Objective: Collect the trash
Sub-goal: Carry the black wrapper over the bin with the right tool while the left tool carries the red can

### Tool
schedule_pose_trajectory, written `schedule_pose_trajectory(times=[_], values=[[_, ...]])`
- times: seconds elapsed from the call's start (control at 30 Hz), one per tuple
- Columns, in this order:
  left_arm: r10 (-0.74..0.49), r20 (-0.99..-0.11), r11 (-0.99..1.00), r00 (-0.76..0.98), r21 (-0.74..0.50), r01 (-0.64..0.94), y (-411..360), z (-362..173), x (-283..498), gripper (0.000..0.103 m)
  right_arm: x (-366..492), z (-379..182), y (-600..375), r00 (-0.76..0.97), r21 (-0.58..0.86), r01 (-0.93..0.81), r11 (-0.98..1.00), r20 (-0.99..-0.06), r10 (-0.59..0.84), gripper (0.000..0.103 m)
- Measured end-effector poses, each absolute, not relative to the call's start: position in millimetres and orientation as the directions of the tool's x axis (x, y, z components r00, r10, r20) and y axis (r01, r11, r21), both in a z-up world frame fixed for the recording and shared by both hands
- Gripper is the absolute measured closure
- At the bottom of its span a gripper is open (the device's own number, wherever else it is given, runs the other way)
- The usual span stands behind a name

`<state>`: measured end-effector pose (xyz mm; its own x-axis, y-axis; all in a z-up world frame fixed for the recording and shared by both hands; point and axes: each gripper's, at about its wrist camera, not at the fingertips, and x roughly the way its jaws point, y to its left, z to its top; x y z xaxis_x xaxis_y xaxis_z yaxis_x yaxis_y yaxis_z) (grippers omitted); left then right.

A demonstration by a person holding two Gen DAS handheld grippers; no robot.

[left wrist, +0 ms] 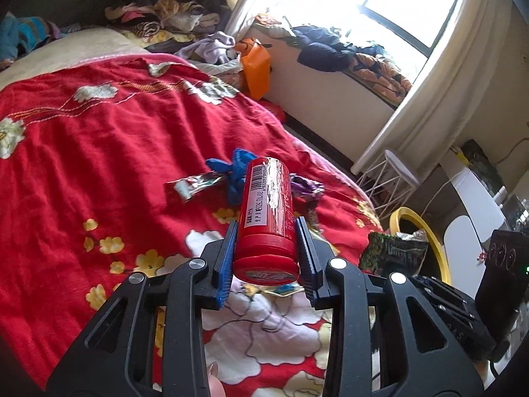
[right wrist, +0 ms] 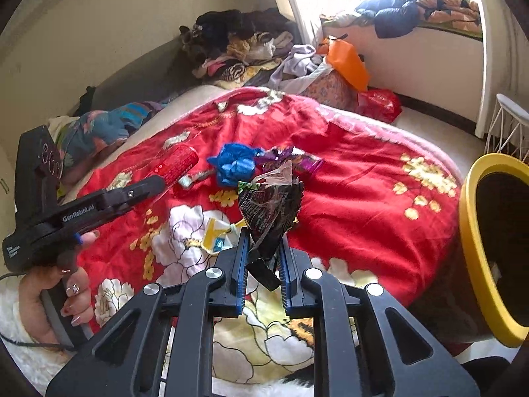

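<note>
Red canister (left wrist: 267, 218) clamped between left gripper (left wrist: 267, 258) pads, base nearest the camera. Dark crumpled wrapper (right wrist: 269, 211) pinched in right gripper (right wrist: 263, 261), fanning upward beyond the fingertips.

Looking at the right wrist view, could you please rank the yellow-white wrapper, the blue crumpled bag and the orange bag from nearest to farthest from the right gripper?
From the right gripper, whose jaws pinch a dark wrapper:
1. Yellow-white wrapper, on the quilt just left of the jaws.
2. Blue crumpled bag, mid-bed, ahead and slightly left.
3. Orange bag, beyond the bed's far edge, near the window ledge.
</note>
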<state>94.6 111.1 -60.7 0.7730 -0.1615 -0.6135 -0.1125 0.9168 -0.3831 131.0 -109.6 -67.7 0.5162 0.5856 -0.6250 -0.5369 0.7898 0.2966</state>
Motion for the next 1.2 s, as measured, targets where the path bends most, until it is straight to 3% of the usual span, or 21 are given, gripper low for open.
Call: schedule_pose_trajectory(times=[1.2], values=[[-0.279,-0.591,0.947,0.757,-0.3,0.115,16.4,-39.3,108.7,0.076,145.5,-40.2,-194.4,0.699,0.283,-0.365,0.887,-0.546,0.462,0.087]])
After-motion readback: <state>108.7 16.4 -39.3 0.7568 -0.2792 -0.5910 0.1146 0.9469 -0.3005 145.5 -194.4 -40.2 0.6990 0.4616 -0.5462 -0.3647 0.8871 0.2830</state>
